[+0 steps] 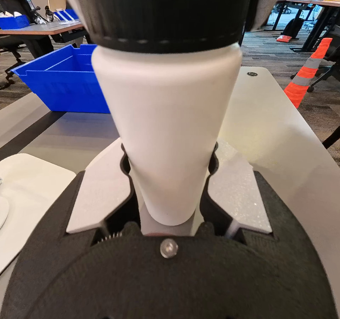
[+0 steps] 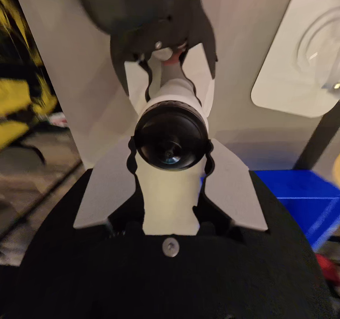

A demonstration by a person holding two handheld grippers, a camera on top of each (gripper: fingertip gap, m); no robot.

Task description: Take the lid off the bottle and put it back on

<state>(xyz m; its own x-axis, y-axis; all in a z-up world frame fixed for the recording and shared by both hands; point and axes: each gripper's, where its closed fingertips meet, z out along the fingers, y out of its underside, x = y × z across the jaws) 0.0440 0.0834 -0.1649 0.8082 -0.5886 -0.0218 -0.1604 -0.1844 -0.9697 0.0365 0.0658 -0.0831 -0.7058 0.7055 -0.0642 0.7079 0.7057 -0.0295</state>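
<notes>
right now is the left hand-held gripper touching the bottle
Touching: in the left wrist view the left hand-held gripper has both fingers pressed against the white bottle.

The space between the left claw [image 1: 169,163] fingers is filled by the white bottle [image 1: 165,119], and its black lid [image 1: 163,14] is flanked on both sides by the right claw [image 2: 170,154]. Far left, the tabletop [image 1: 257,122] is blocked by a blue bin [image 1: 60,87]. Bare tabletop is seen on the right. An orange cone [image 1: 311,71] stands on the floor beyond the right edge.

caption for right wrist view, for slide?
Right gripper fingers flank the black lid of a white bottle.
</notes>
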